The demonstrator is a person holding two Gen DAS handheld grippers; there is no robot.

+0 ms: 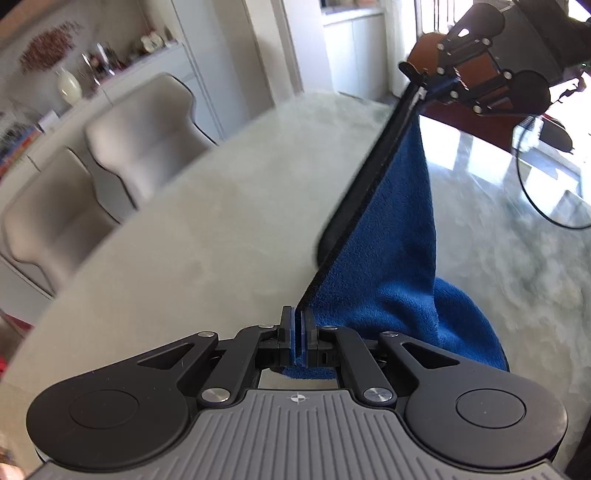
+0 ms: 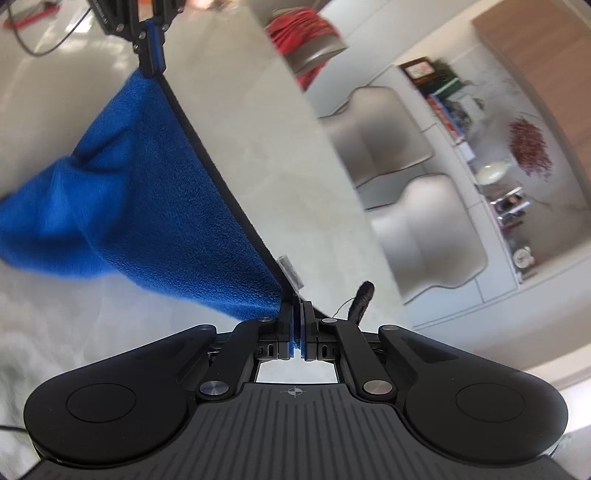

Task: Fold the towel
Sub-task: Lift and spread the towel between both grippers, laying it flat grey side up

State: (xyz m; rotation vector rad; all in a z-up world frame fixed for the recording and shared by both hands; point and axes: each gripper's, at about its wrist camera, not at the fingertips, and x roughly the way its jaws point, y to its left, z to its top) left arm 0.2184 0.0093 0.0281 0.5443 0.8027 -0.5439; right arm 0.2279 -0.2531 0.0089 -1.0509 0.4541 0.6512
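Note:
A blue towel [image 1: 388,258] with a black hem hangs stretched between my two grippers above the pale marble table [image 1: 184,240]. My left gripper [image 1: 298,321] is shut on one corner of the towel. My right gripper [image 1: 424,86] shows at the upper right of the left wrist view, shut on the other corner. In the right wrist view the towel [image 2: 166,206] sags to the left, my right gripper [image 2: 298,314] is shut on its corner, and the left gripper [image 2: 151,70] holds the far end. A white label [image 2: 290,271] sits near the right grip.
Two grey chairs [image 1: 122,147] stand along the far table edge, with a white sideboard holding a vase [image 1: 69,87] and clutter behind. A black cable [image 1: 546,199] loops on the table at the right. A red ribbed object [image 2: 303,29] stands past the table in the right wrist view.

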